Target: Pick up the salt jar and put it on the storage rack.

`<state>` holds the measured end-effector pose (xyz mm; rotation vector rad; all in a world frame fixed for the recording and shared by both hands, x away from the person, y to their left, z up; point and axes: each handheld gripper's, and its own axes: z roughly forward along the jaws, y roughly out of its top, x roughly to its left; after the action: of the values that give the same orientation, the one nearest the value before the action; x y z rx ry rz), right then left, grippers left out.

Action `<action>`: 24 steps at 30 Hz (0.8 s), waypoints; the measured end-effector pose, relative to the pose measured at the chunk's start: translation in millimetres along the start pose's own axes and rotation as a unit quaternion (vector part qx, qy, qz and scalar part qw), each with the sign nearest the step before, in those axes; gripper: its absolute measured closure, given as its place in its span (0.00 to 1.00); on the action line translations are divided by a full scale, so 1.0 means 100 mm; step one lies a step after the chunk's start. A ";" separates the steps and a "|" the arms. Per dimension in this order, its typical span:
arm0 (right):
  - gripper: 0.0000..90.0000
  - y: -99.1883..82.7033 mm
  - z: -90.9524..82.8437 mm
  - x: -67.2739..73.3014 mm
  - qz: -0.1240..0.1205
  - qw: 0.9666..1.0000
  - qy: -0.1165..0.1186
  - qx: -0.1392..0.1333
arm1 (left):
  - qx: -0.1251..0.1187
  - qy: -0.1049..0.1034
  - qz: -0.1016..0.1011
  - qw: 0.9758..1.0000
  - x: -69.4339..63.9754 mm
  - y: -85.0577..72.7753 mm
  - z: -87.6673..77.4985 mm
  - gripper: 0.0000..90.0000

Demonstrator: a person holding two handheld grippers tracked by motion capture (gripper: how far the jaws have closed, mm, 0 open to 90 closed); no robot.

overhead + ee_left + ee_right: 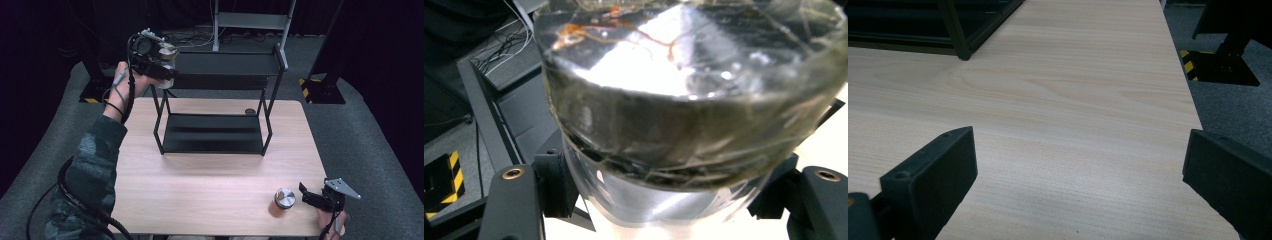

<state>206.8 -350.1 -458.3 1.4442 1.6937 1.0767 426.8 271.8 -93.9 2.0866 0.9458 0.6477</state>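
My left gripper [161,64] is raised at the left end of the black rack's top shelf [225,65] and is shut on a clear glass jar [168,54]. In the left gripper view the jar [684,100] sits close to the lens between the two black fingers [514,200], with thin orange strands inside it. A second jar [284,200], brown with a silver lid, stands on the table near the front right. Just to its right, my right gripper [311,196] rests low with its jaws wide apart; in the right gripper view the right gripper [1078,175] has only bare wood between its jaws.
The two-tier black rack has a lower shelf [212,132] resting on the light wooden table [200,190]. A small dark round thing [250,111] lies on the table behind the rack. The rack's corner post [960,30] is far ahead of the right gripper. Grey carpet and stand feet surround the table.
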 end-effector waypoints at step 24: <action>0.00 0.01 0.00 0.00 -0.001 1.000 0.000 0.002 | -0.002 0.015 -0.026 1.000 0.09 0.16 0.14 0.34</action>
<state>207.5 -349.7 -457.7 1.4451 1.6979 1.0718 448.6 266.3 -88.9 2.0458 1.0114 0.6547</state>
